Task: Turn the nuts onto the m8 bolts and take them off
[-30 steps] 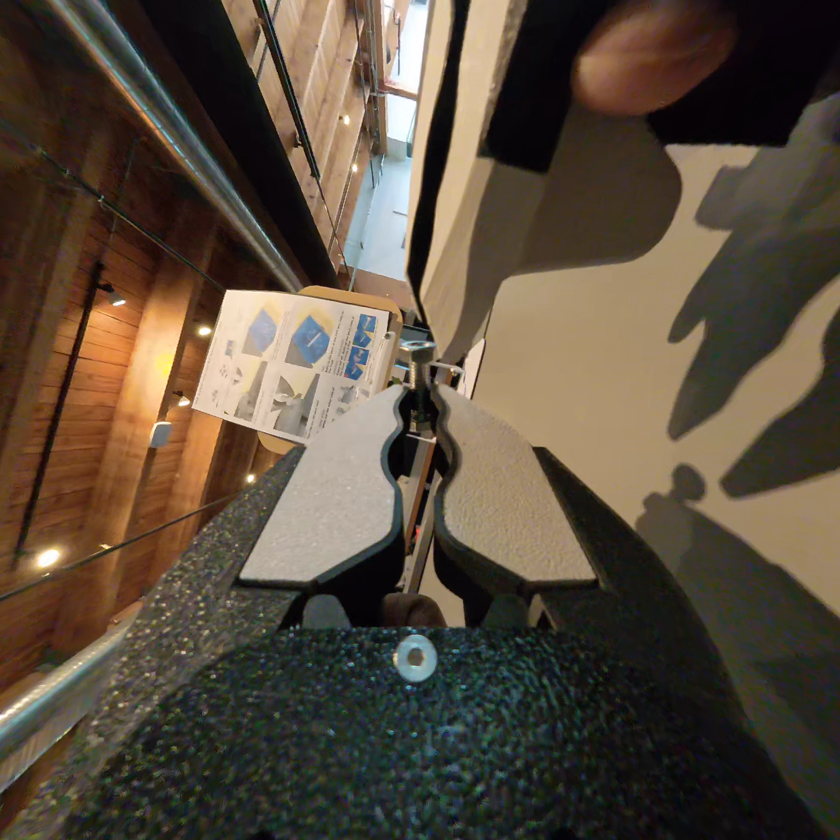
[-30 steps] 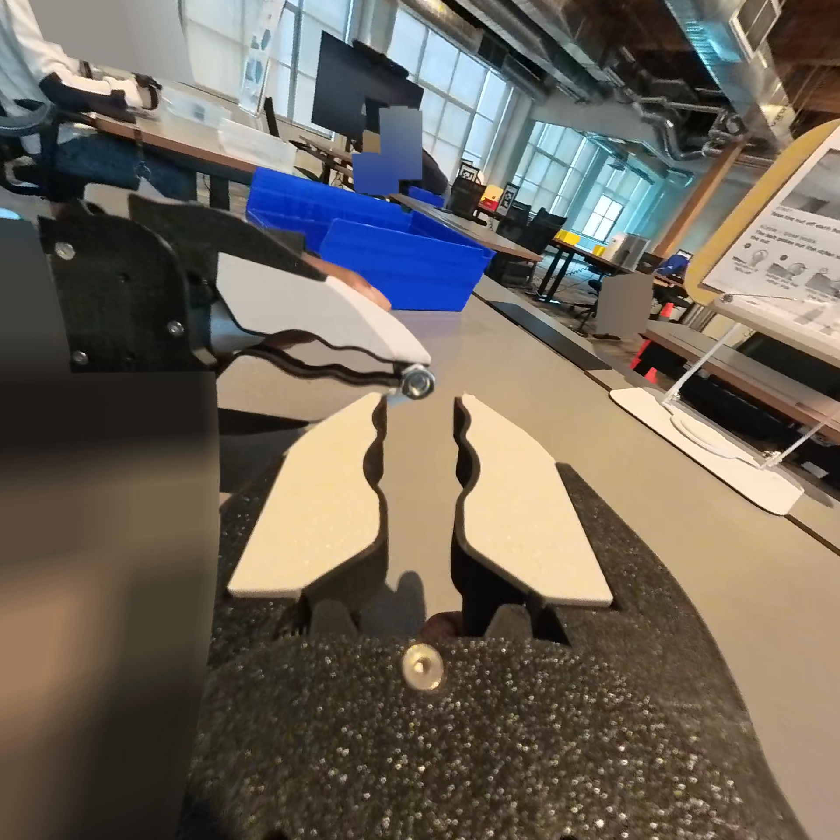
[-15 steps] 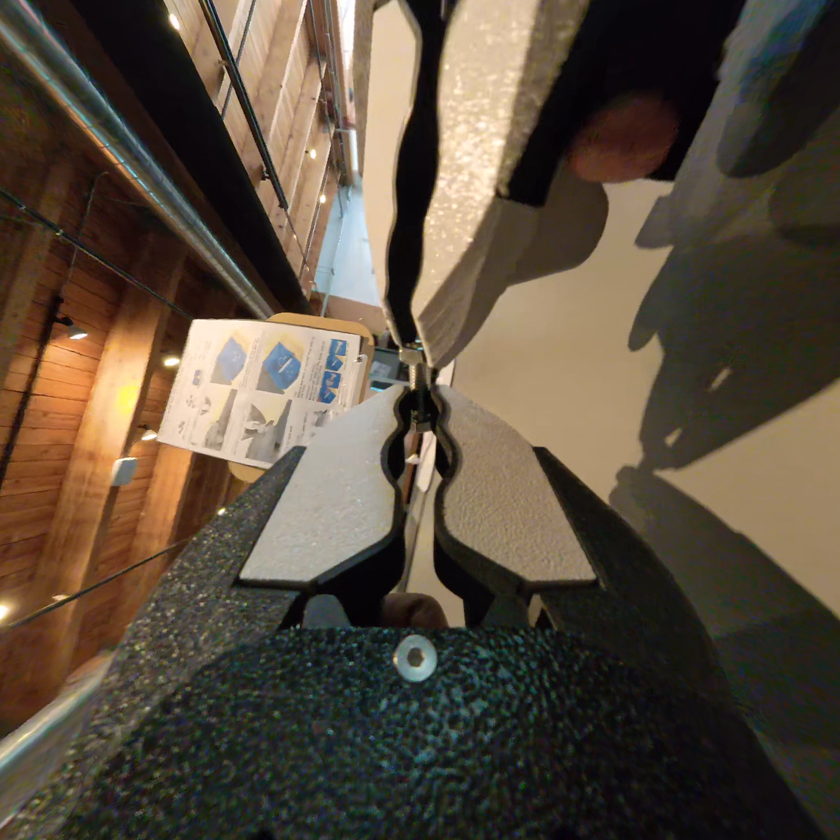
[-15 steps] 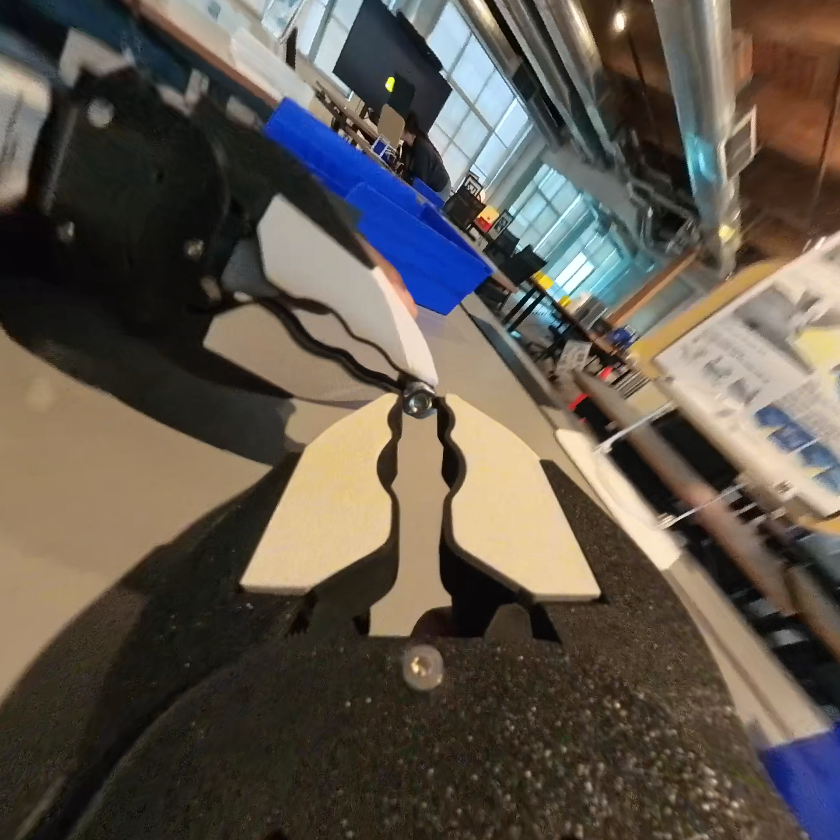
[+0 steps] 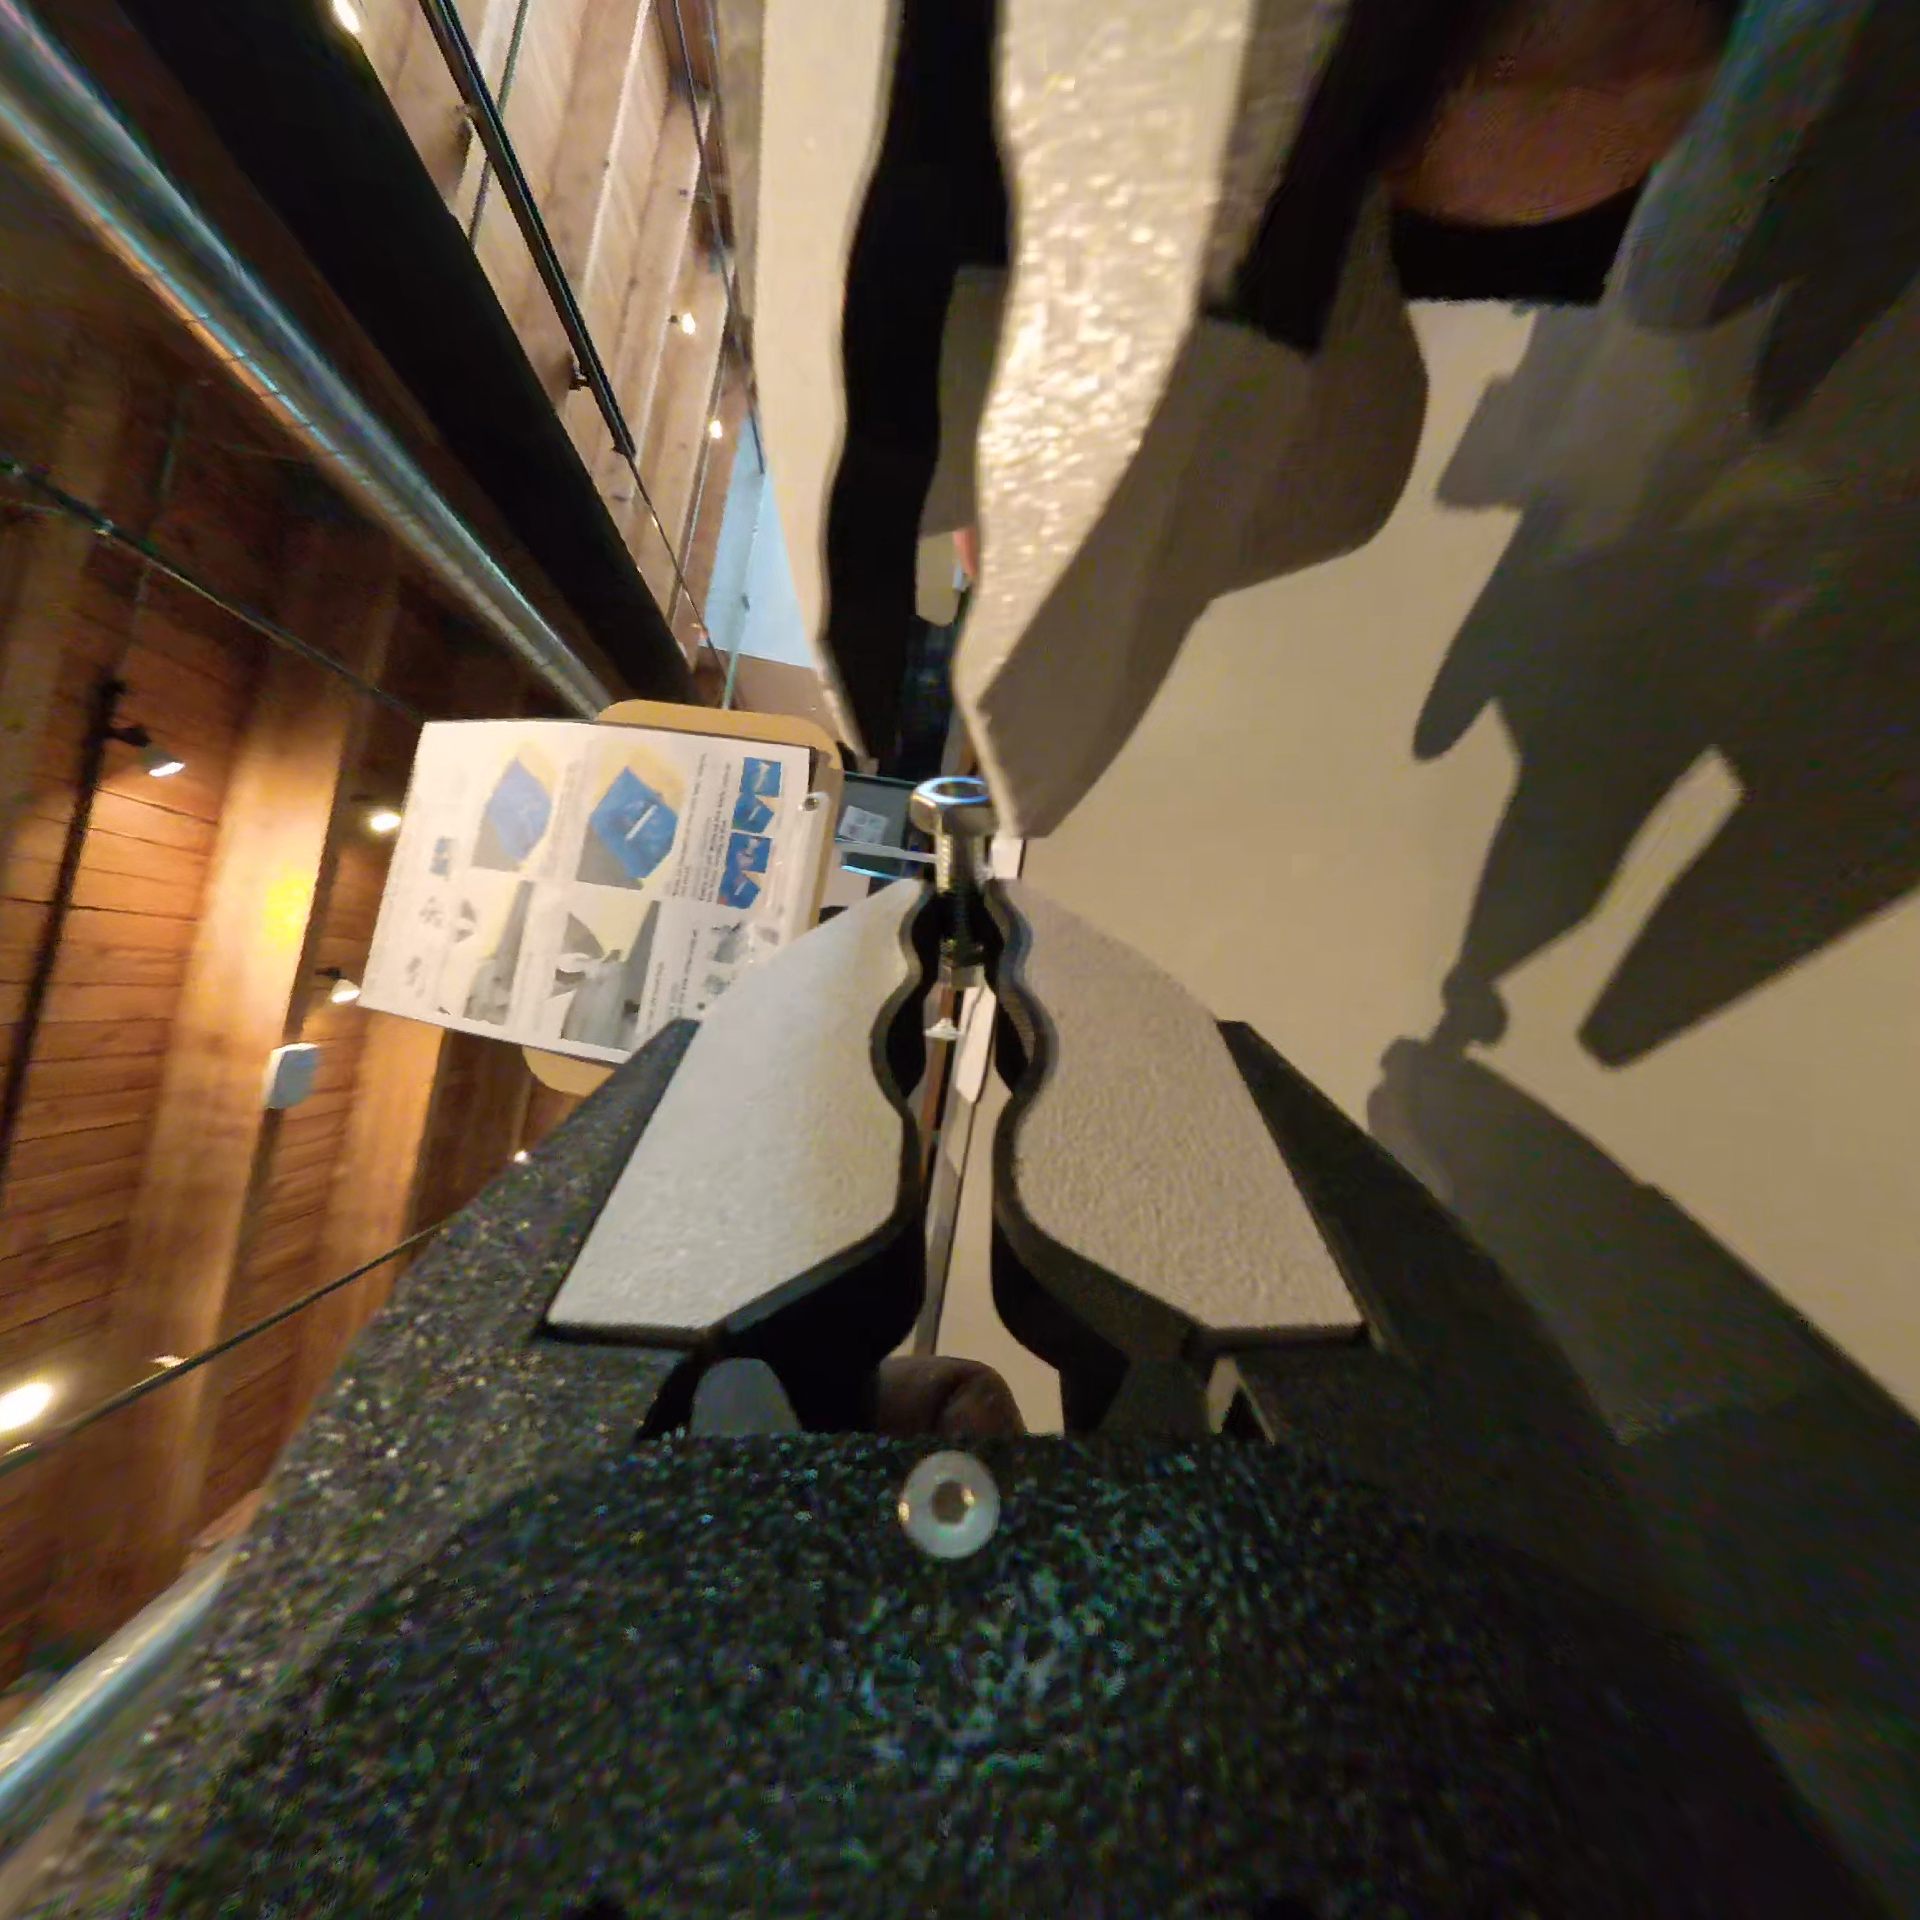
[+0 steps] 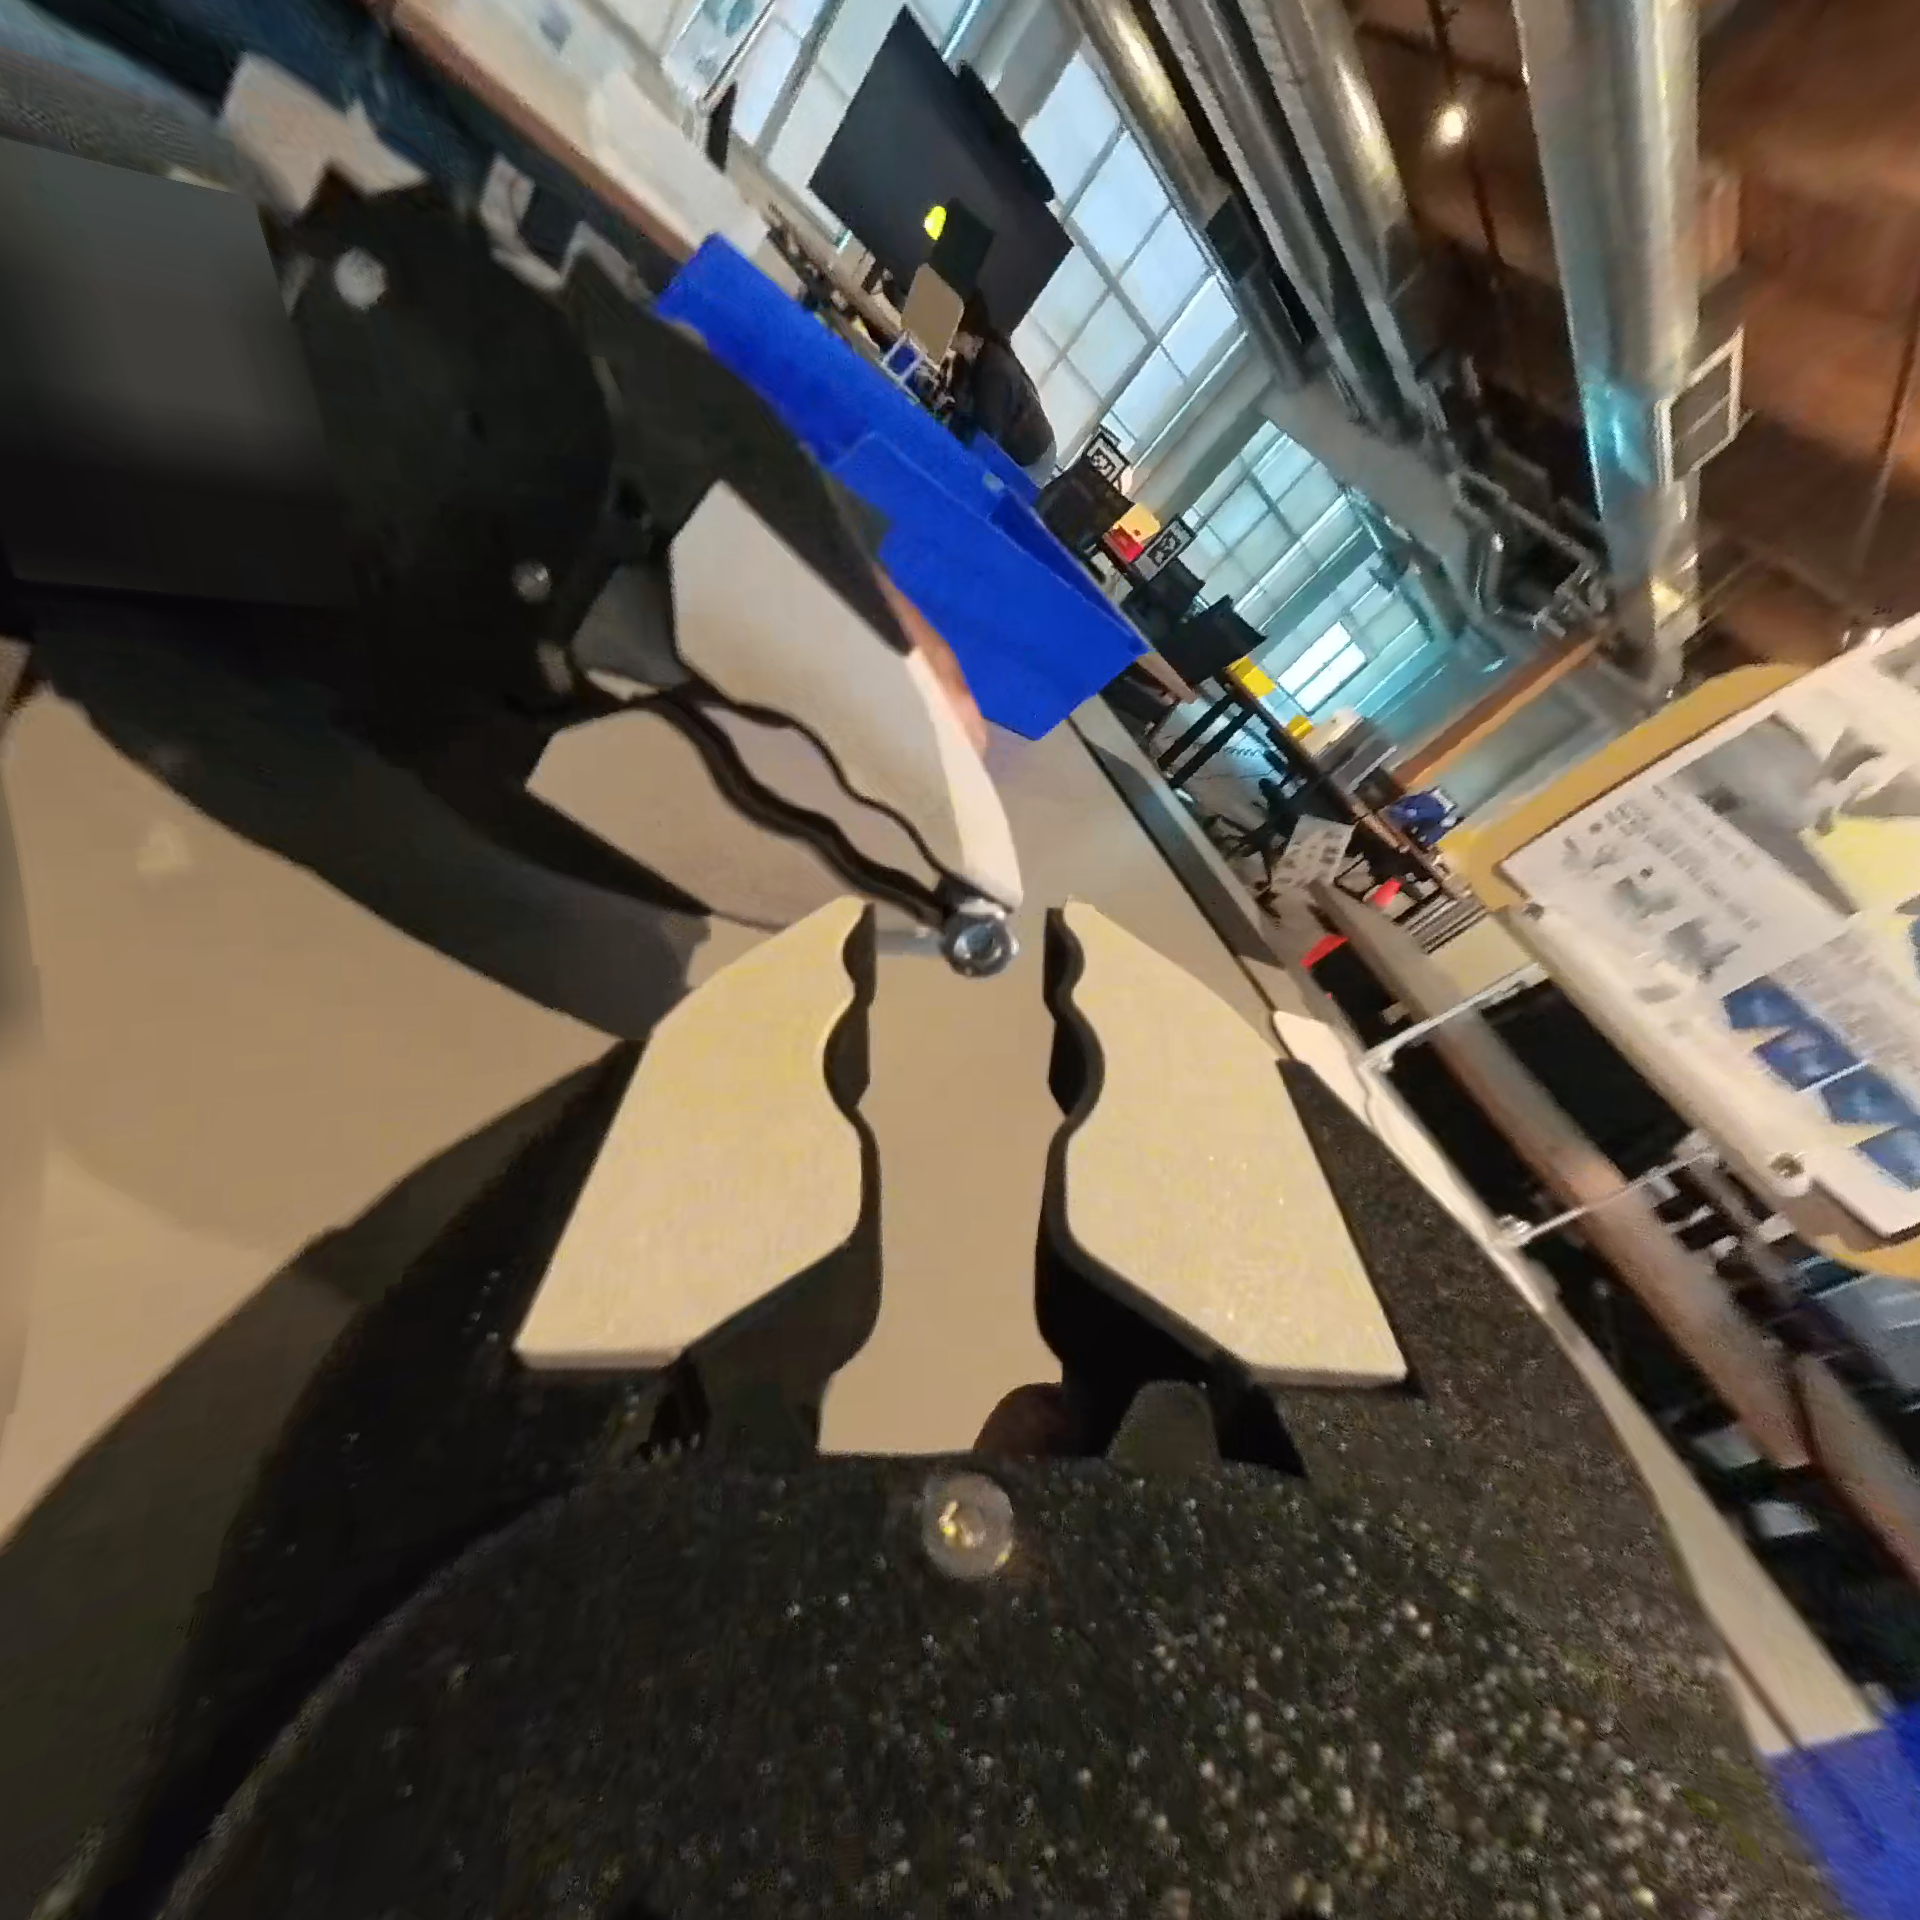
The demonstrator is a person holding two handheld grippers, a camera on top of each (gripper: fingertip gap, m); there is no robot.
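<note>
The left tongs [image 5: 958, 914] are clenched on the bolt [image 5: 956, 883], holding it steady above the counter [image 5: 1247, 883]. The right tongs [image 6: 956, 920] stand released around the nut [image 6: 980, 945] at the bolt's end, probably regripping between turns.

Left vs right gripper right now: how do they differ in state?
Grip: the left gripper is shut on the bolt; the right gripper holds nothing.
Jaws: the left gripper's are nearly together; the right gripper's stand apart, with bare table showing between them.
Role: the left gripper presents the bolt; the right gripper's open tips flank the bolt's end.
Shared: both have pale wavy-edged fingers on speckled black bodies.
</note>
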